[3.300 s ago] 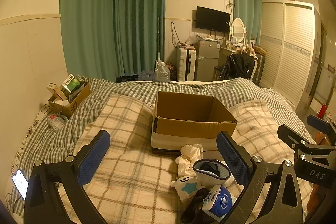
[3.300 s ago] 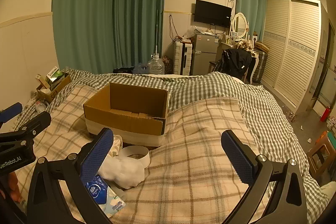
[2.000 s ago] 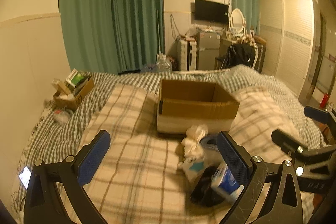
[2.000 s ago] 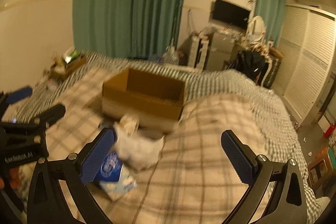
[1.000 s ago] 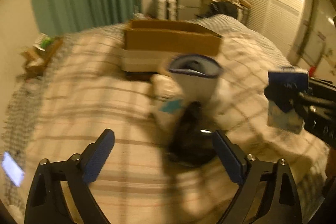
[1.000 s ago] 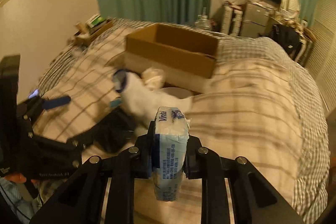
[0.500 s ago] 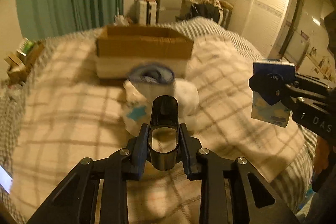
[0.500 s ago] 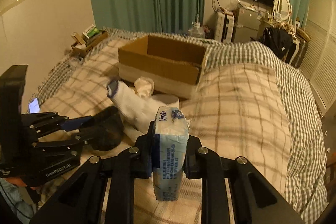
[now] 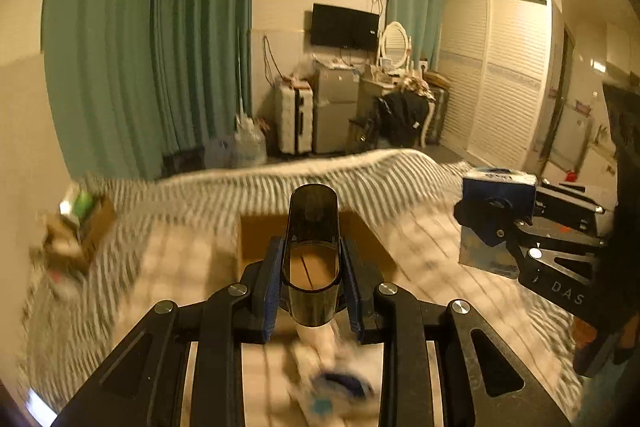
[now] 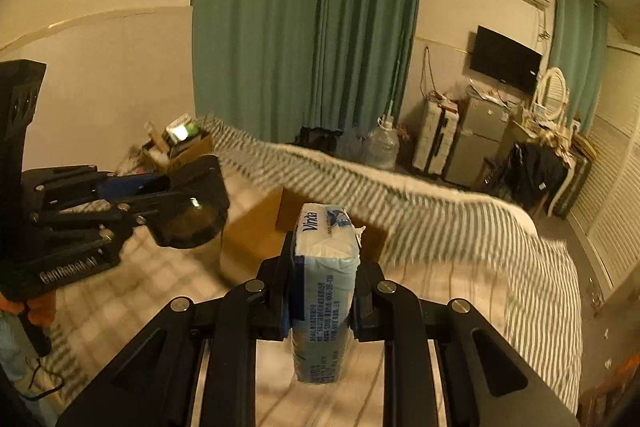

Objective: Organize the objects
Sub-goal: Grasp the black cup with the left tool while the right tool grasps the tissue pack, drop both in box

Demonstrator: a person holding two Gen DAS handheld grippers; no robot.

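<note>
My left gripper (image 9: 311,267) is shut on a dark translucent cup (image 9: 312,227), held above the plaid bed. Behind the cup lies the open cardboard box (image 9: 256,239), blurred. Below the jaws a white sock and a plush (image 9: 332,383) rest on the blanket. My right gripper (image 10: 322,267) is shut on a blue-and-white Vinda tissue pack (image 10: 324,291), held upright in the air. The box (image 10: 256,227) lies ahead of it. Each view shows the other gripper: the right one with the tissue pack (image 9: 496,187) at right, the left one with the cup (image 10: 188,223) at left.
A small carton of packets (image 9: 80,227) sits on the bed's far left by the wall. Beyond the bed stand green curtains (image 10: 312,27), a water jug (image 10: 382,147), a suitcase (image 9: 294,123), a small fridge (image 9: 334,111) and a white wardrobe (image 9: 504,79).
The left gripper closed on the dark cup. Both grippers then rose from the bed with cup and tissue pack, and the pile of things dropped low in the left view.
</note>
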